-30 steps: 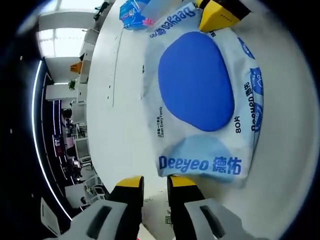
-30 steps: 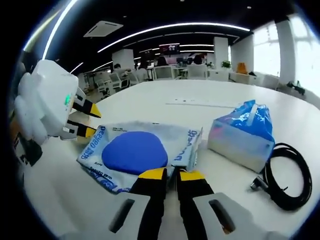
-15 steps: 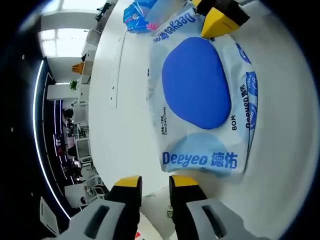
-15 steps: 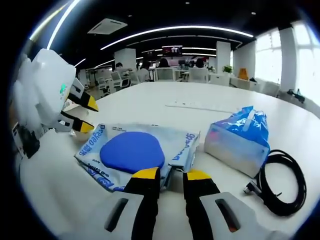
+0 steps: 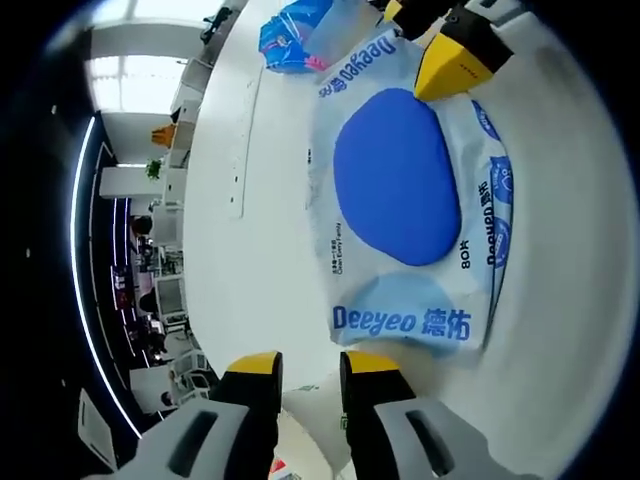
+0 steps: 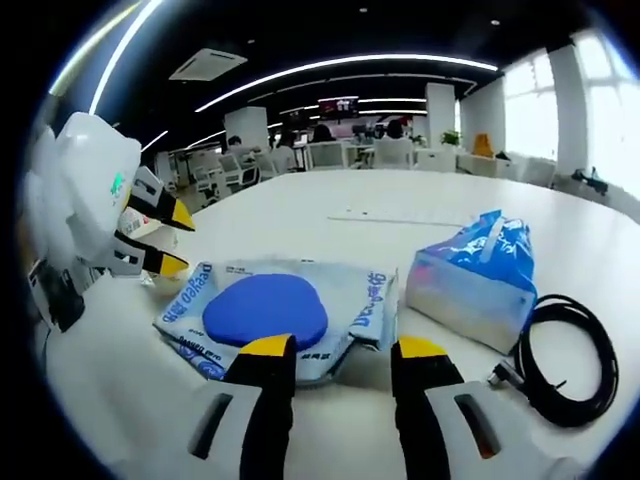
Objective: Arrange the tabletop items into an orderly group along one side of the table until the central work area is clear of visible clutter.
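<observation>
Right gripper view: the wipes pack lies flat on the table straight ahead of your right gripper, long axis across its parted, empty jaws. Your left gripper, jaws slightly apart and empty, faces the pack's short end.

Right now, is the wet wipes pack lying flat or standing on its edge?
Lying flat. The wipes pack rests face up on the white table, its blue oval lid flap pointing upward and its printed label readable in the left gripper view.
</observation>
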